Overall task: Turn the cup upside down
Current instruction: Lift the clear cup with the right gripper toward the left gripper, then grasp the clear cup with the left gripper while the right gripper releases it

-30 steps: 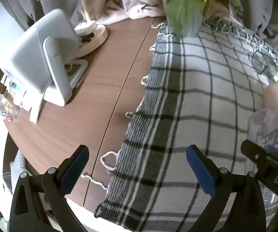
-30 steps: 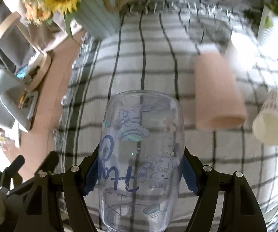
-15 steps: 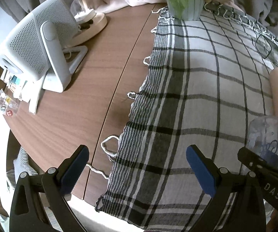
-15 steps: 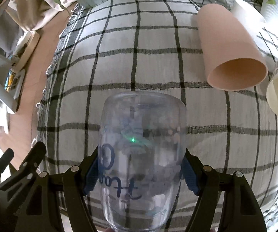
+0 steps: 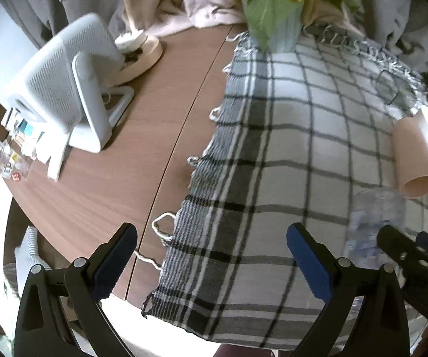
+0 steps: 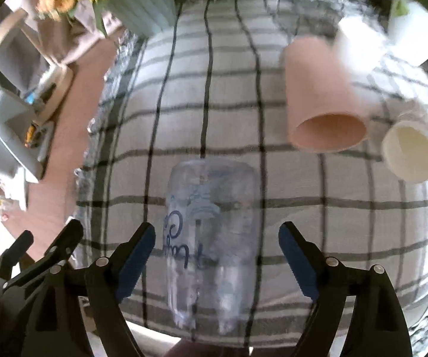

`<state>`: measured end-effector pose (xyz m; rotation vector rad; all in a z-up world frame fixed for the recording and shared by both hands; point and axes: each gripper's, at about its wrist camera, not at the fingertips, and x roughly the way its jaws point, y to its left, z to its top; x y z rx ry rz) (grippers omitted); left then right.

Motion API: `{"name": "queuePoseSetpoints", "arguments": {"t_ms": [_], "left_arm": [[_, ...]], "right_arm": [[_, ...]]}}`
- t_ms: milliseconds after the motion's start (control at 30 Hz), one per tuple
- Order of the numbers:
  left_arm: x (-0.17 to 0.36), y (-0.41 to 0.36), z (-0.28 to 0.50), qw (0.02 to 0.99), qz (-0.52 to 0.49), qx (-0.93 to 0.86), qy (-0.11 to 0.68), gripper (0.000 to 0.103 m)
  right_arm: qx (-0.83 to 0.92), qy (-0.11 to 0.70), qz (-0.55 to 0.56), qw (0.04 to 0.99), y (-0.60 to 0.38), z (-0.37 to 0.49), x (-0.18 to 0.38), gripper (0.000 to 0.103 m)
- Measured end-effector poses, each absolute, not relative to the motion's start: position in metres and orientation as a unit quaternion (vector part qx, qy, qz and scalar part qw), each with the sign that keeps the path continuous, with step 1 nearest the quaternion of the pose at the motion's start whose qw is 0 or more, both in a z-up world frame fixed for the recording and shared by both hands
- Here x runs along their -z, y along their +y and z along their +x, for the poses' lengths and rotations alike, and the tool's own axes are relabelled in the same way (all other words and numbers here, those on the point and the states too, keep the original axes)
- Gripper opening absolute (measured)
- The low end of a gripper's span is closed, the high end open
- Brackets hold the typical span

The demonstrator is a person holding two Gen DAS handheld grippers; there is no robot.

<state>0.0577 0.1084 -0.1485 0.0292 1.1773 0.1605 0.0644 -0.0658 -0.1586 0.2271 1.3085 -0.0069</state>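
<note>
Released since 0.5 s ago by right tongs (image 6: 216,251), now spread; clear printed cup (image 6: 212,238) standing inverted between them, left tongs (image 5: 211,258) spread, farther off.

The clear plastic cup (image 6: 211,238) is standing on the checked cloth near its front edge, showing as a tall, see-through cylinder with rounded shoulders at its far end. Blue cursive lettering and pale blue cartoon prints are running along its wall, and the cloth's dark lines are showing through it. In the right wrist view it is sitting between the two blue-padded fingers with a gap showing on either side, so nothing is pressing on it. Its closed, domed end is pointing away from the camera. In the left wrist view the cup (image 5: 374,220) is appearing blurred at the right edge.
</note>
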Motion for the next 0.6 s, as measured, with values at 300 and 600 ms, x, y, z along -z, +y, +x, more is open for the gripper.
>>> {"name": "queuePoseSetpoints", "arguments": {"t_ms": [300, 600], "left_arm": [[0.128, 0.069, 0.062, 0.836, 0.020, -0.021, 0.547, 0.102], [0.130, 0.015, 0.070, 0.830, 0.037, 0.041, 0.555, 0.102]], "right_arm": [[0.037, 0.570, 0.120, 0.812, -0.101, 0.043, 0.119, 0.085], [0.089, 0.560, 0.151, 0.810, -0.146, 0.026, 0.114, 0.085]]}}
